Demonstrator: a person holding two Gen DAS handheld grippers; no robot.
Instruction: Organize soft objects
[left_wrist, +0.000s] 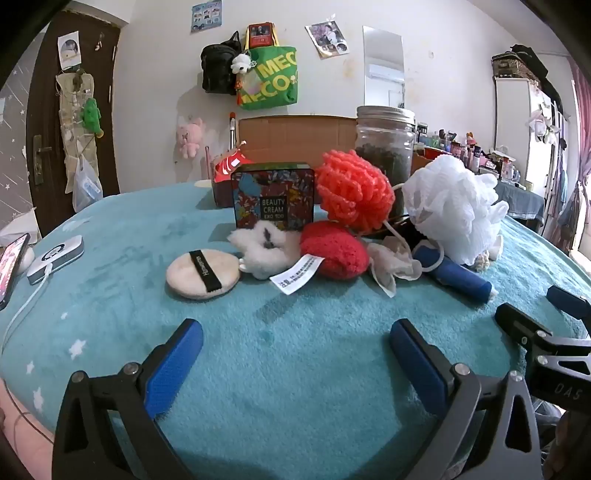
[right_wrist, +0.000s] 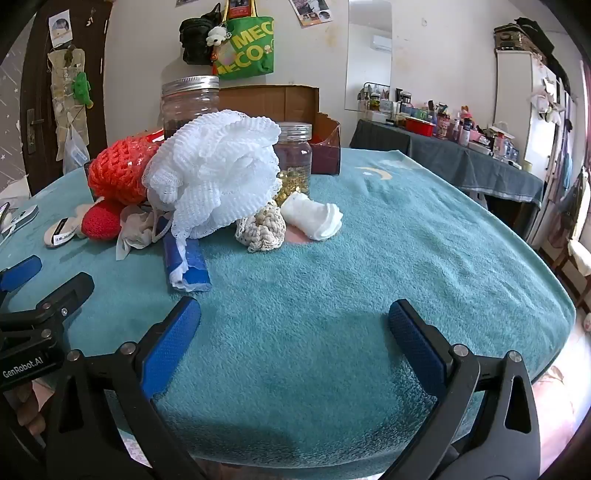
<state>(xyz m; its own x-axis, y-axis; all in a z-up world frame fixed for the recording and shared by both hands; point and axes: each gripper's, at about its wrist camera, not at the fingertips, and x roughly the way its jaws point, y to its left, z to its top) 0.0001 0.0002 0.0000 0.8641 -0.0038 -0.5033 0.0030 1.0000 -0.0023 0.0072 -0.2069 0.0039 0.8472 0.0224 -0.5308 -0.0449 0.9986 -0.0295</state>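
Both grippers tilt down over the teal blanket (right_wrist: 406, 229), side by side. Left gripper (left_wrist: 295, 354) spread wide, nothing between its fingers; right gripper (right_wrist: 293, 339) likewise spread and empty.

Soft pile lies ahead, mid-blanket: white mesh pouf (right_wrist: 214, 166) on top, orange pouf (left_wrist: 354, 192) beside it, red knit sponge (left_wrist: 336, 254), round powder puff (left_wrist: 201, 271). Blue roll (right_wrist: 186, 264) lies flat, long axis running toward the grippers.

Tin (left_wrist: 273, 197) reads "BEAUTY CREAM". Green tote (left_wrist: 271, 79) reads "MECO". Left gripper's body, seen from the right wrist, reads "GenRobot.AI".

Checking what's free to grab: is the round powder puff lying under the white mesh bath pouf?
No, the powder puff lies alone on the blanket, far left of the white pouf.
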